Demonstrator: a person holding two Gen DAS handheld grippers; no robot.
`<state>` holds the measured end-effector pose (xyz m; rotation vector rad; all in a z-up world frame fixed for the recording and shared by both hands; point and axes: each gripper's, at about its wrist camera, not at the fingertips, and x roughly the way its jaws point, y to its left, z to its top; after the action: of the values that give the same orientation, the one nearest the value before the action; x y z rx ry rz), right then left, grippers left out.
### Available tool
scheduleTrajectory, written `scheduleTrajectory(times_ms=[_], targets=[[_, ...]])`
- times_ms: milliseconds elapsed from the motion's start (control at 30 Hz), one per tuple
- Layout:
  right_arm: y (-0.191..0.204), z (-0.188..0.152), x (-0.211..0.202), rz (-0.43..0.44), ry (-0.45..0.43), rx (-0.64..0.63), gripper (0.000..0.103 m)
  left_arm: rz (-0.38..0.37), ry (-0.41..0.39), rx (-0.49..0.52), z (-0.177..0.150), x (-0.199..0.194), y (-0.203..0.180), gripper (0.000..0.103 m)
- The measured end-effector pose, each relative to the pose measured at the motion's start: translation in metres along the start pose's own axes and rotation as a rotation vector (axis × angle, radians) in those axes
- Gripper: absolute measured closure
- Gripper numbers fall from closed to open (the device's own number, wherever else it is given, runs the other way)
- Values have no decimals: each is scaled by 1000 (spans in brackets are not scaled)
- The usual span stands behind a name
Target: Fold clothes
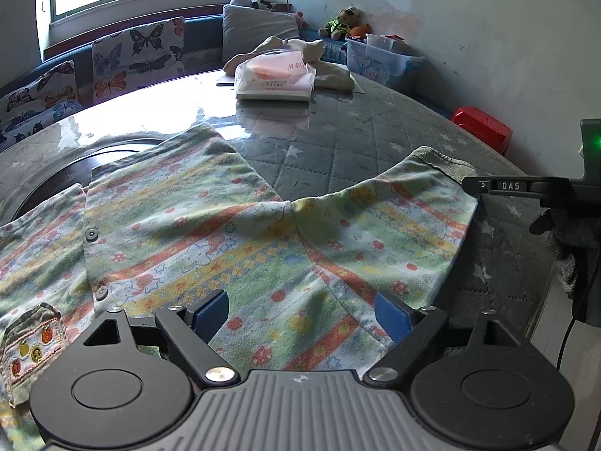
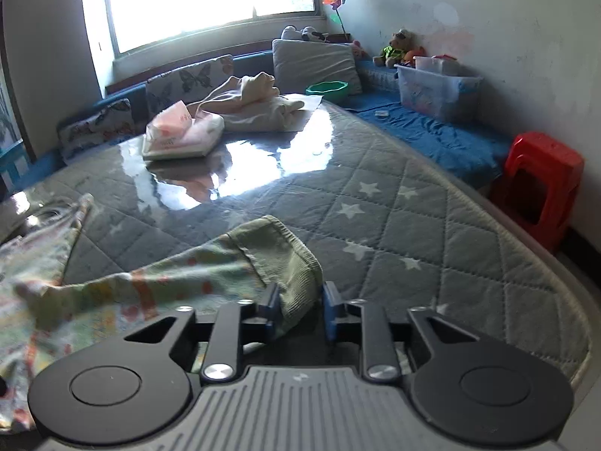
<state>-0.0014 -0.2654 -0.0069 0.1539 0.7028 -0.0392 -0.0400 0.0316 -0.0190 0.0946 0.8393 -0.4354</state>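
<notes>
Garment: striped child's shirt [image 1: 210, 248] with small prints lies spread on the desk [image 1: 338, 143], buttons up, its pocket at my near left; it fills the near half of the left wrist view.
Left gripper: my left gripper [image 1: 302, 317] hovers over the shirt's body with its blue fingers [image 1: 210, 312] wide apart and nothing between them; I judge I keep it ready to pin or catch the cloth once the sleeve comes over.
Right gripper: my right gripper [image 2: 298, 310] has its fingers drawn in on the sleeve cuff [image 2: 285, 259], the ribbed green band bunched between the pads; no earlier view, so I only say it looks pinched.
Why the cuff: I take the hem because it is the thickest edge and gives a firm hold for carrying the sleeve inward across the body.
Sleeve: it rises slightly from the desk toward my right fingers, the rest of the shirt flat, so the fold is not yet made.
Desk surface: quilted star-print cover under a glossy sheet; glare may hide wrinkles.
Middle distance: tissue pack [image 2: 180, 137] and a cream cloth heap [image 2: 255, 107], well apart from the shirt, out of my way.
Far: butterfly cushions [image 1: 139, 52], storage bin [image 2: 432, 90], red stool [image 2: 541, 184], window.
</notes>
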Motion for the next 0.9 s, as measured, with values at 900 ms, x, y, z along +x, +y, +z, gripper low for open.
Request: scheduleTrajectory(times_ms=[900], targets=[[157,80,-117,607,-178,-235,96,70,-83,-140,-24,-50,56,14]])
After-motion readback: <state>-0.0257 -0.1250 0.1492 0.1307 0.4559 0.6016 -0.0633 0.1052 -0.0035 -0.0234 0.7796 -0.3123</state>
